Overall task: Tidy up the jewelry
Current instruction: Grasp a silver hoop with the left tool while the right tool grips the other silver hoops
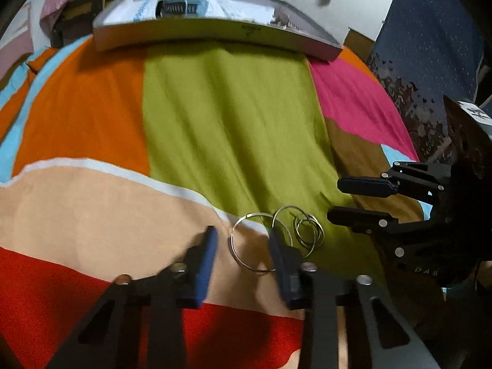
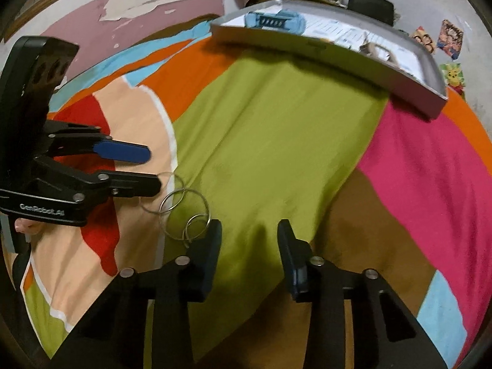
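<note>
Cluster of thin silver metal bangles (image 1: 276, 236) lying on multicoloured patchwork bedspread (image 1: 215, 123). Left gripper (image 1: 243, 246) and right gripper (image 2: 249, 240) both hovering part-open, gripping nothing. Risk: interlinked rings sliding or tangling if pinched off-centre. Grey open-topped box (image 1: 190, 32) sitting far behind.

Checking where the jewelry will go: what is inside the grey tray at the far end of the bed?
Inside the grey tray a light-blue holder with slots and white printed paper lining show. The near wall hides the rest of its floor.
</note>
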